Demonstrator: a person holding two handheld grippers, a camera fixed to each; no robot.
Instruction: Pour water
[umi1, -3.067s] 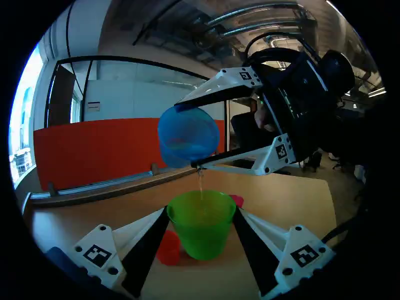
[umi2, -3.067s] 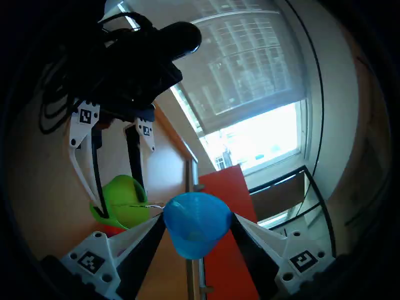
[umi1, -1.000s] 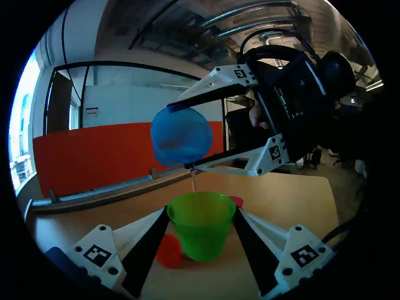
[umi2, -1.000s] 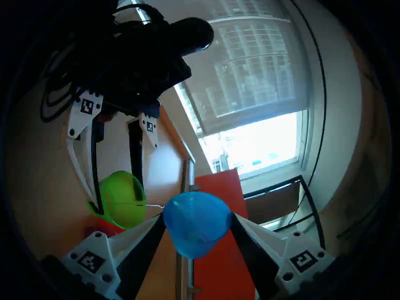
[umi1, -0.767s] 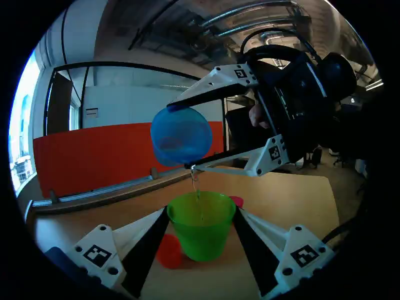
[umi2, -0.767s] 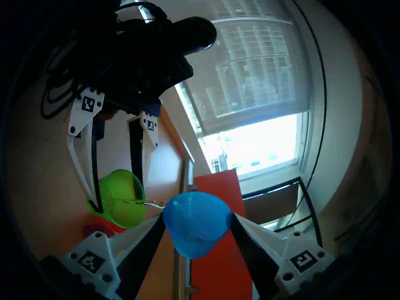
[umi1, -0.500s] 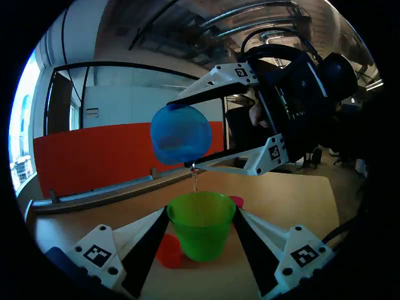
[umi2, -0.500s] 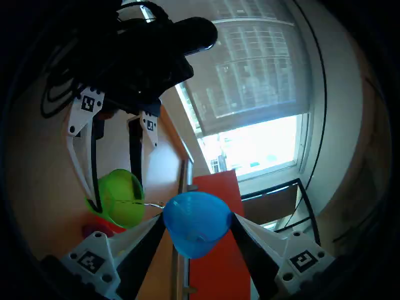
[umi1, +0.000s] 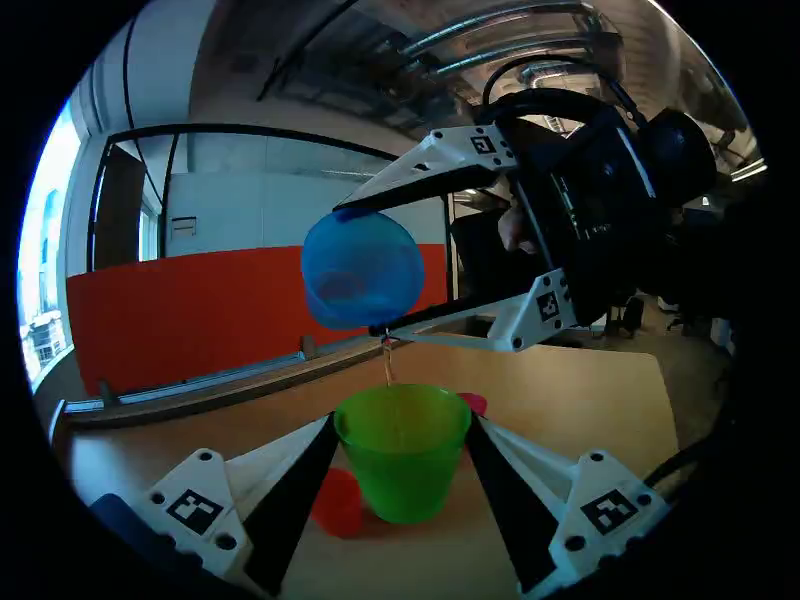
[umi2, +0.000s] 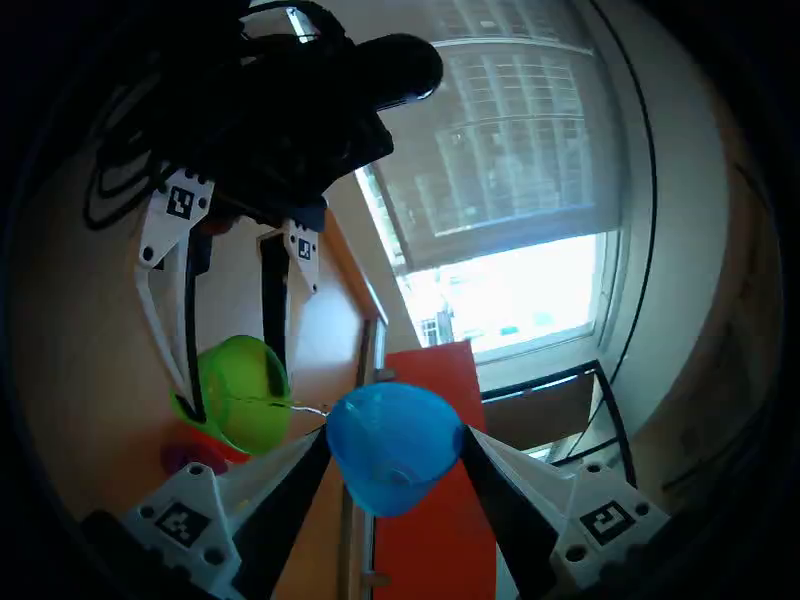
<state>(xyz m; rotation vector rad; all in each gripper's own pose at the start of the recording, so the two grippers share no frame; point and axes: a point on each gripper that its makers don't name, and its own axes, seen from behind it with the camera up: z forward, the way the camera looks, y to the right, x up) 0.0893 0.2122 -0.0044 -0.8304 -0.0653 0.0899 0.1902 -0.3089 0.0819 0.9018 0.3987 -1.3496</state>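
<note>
My left gripper (umi1: 400, 455) is shut on a green cup (umi1: 403, 462) that stands upright on the wooden table (umi1: 560, 395). Above it my right gripper (umi1: 362, 272) holds a blue cup (umi1: 360, 270) tipped on its side, mouth toward me. A thin stream of water (umi1: 387, 362) runs from its lower rim into the green cup. In the right gripper view my right gripper (umi2: 393, 457) is shut on the blue cup (umi2: 392, 460), and the green cup (umi2: 240, 394) sits to its left between the fingers of my left gripper (umi2: 232, 385).
A small red cup (umi1: 336, 502) stands on the table left of the green cup, and a pink one (umi1: 474, 402) peeks out behind it on the right. An orange wall panel (umi1: 190, 310) and a rail run along the table's far edge.
The blue cup stays tipped over the green cup and water keeps trickling in. Both grippers have barely moved over the last three seconds.
</note>
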